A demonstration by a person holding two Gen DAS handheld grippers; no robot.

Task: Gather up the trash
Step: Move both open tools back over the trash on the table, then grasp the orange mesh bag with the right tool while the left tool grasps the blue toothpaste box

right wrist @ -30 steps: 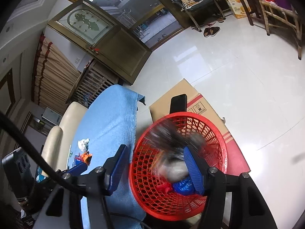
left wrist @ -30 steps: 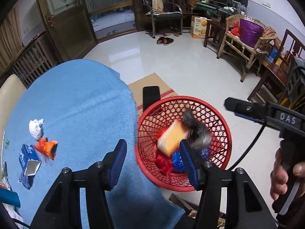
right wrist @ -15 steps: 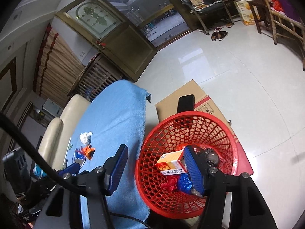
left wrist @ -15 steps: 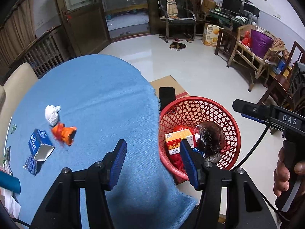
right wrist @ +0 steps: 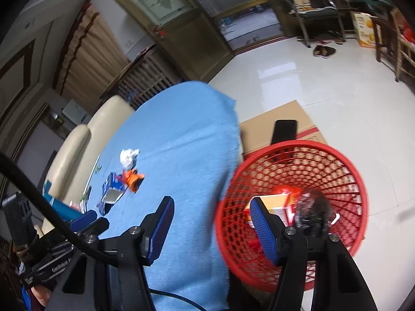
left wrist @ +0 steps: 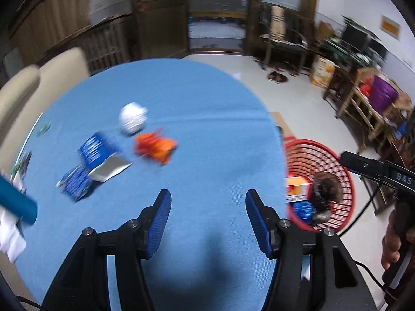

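Note:
A red mesh basket (left wrist: 345, 165) (right wrist: 339, 171) stands on the floor beside the blue-clothed table (left wrist: 197, 129) (right wrist: 181, 134). In it lie an orange box (left wrist: 297, 185), a dark crumpled bag (left wrist: 325, 185) (right wrist: 312, 212) and blue and red scraps. On the cloth lie a white paper ball (left wrist: 132, 118) (right wrist: 128, 156), an orange wrapper (left wrist: 155, 146) (right wrist: 132, 177) and a torn blue carton (left wrist: 99, 159) (right wrist: 111, 193). My left gripper (left wrist: 208, 220) hangs open over bare cloth with nothing between its fingers. My right gripper (right wrist: 211, 226) is open and empty above the table's edge and the basket's rim.
A flat cardboard box (right wrist: 282, 119) with a black phone (right wrist: 284, 131) on it lies behind the basket. A cream sofa (left wrist: 31, 77) borders the table's far left. A teal tube (left wrist: 15, 202) and white paper sit at the left edge. Chairs and shelves line the right wall.
Both grippers have swung left, from over the basket to over the table. The box and the dark bag that were falling have settled in the basket. Table trash sits nearer the left gripper's view centre.

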